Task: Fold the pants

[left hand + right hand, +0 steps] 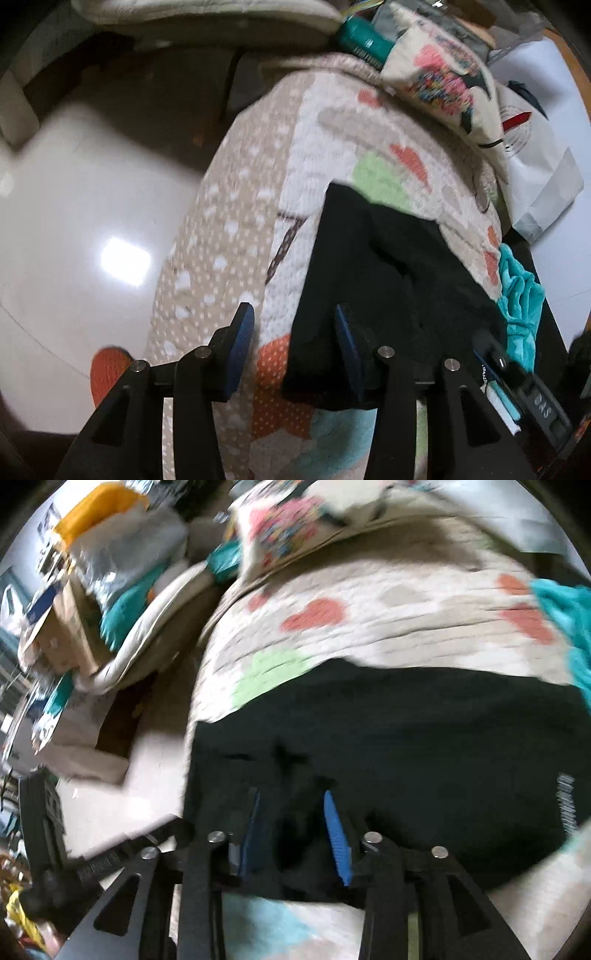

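With both grippers' fingers apart over the black pants on a patterned quilt, the left gripper and right gripper needed matched grips on one edge for a square fold.

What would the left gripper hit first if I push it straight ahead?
Probably the quilt: the left gripper is open, with the pants' left edge just inside its right finger. Motion blur makes depth uncertain, so it may catch that edge first.

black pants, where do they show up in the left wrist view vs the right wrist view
Left wrist view: the black pants lie right of centre on the patterned quilt, running down to the gripper fingers.
Right wrist view: the black pants fill the lower centre and right, across the quilt.
Shared landmark: the light green patch on the quilt, just beyond the pants' far edge.
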`<state>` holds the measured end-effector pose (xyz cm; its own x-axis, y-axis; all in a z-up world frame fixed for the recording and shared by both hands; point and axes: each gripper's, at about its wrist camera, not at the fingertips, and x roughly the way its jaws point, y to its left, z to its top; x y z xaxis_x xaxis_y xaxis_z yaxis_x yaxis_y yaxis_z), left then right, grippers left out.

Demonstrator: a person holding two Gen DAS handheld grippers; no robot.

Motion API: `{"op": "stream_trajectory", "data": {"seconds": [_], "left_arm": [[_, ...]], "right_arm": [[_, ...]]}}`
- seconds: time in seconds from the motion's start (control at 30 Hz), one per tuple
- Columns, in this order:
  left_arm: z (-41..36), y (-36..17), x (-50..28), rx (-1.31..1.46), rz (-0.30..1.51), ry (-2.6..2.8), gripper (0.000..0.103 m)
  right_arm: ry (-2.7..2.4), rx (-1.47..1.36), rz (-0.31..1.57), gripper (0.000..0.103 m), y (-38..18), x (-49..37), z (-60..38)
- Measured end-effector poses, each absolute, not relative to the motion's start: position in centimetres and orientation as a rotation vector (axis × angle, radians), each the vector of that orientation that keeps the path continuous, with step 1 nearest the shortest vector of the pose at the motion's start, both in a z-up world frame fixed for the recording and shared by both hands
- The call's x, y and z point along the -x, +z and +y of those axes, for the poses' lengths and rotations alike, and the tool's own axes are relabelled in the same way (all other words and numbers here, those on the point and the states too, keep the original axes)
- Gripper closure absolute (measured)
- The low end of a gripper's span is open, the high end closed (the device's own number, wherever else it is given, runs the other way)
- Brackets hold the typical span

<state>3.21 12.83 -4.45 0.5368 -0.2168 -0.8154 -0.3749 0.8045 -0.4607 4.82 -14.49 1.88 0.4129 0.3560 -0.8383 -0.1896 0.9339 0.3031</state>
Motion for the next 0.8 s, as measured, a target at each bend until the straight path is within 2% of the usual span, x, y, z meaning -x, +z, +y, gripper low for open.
{"op": "stream_trajectory", "data": {"seconds": [0.17,0.4,0.53,0.6,0.8], "left_arm": [[11.2,-2.7,-3.1,0.579,0.952,0.054,0.059],[7.1,-0.2,-4.0,0.457,0.962,-0.062,0.059],[1.7,2.3,-6.4,0.353,0.971,-0.179,0.059],[-2.0,3.2,-8.4,0.295,0.984,-0.254,0.058],[-12.5,3.5,-15.1,0.164,1.040,-0.428,0.057]], "right_arm": [[0.170,-0.323,1.049,0.060,2.8,-2.1,-23.4],[-0.017,-0.534,1.039,0.057,0.3,0.4,-30.2],[-0.102,-0.608,1.019,0.055,-0.7,0.1,-32.3],[-0.146,-0.642,1.004,0.050,-1.3,-0.1,-33.1],[-0.194,-0.724,0.956,0.049,-2.3,-1.8,-34.5]]}}
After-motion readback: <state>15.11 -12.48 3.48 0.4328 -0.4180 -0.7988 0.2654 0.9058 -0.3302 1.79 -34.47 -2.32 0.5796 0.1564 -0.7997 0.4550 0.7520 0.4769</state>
